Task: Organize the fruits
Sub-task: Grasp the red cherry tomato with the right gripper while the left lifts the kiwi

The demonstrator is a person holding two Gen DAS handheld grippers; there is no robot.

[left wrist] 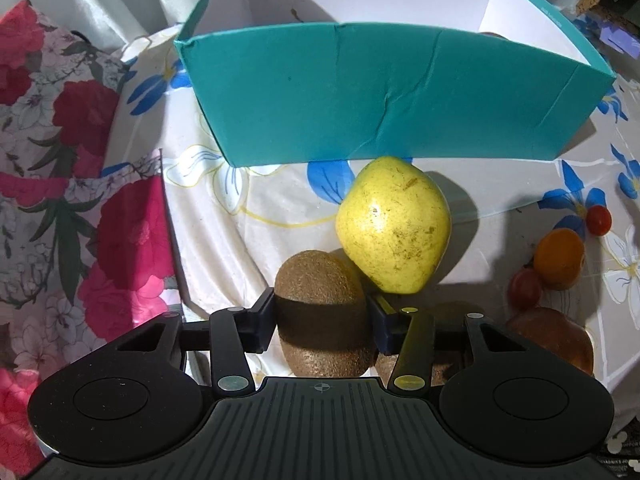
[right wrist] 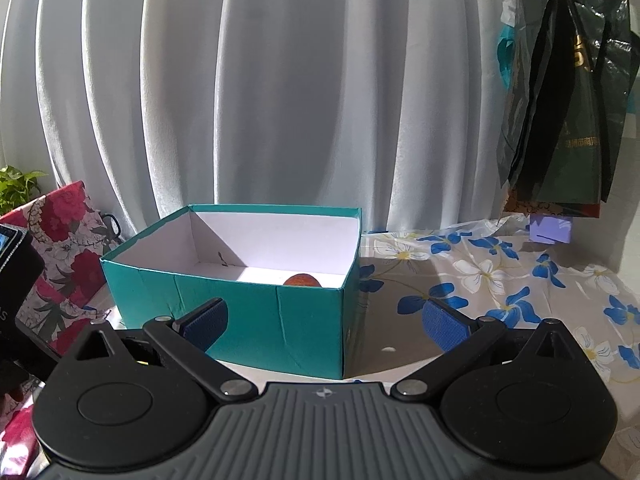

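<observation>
A brown kiwi (left wrist: 316, 276) lies on the flowered tablecloth, and my left gripper (left wrist: 320, 306) is shut on it, one pad pressing each side. A yellow fruit (left wrist: 394, 226) rests right behind the kiwi, touching it, just in front of the teal box (left wrist: 380, 96). In the right wrist view the teal box (right wrist: 240, 312) stands open-topped with a reddish-orange fruit (right wrist: 303, 281) on its white floor. My right gripper (right wrist: 326, 316) hovers open in front of the box's near wall, with nothing between its fingers.
At the right lie an orange fruit (left wrist: 560, 258), two cherry tomatoes (left wrist: 599, 220) (left wrist: 525, 288) and a brown-red fruit (left wrist: 556, 338). A red floral cloth (left wrist: 80, 160) covers the left side. A pale curtain (right wrist: 280, 80) hangs behind the box, dark bags (right wrist: 560, 100) at upper right.
</observation>
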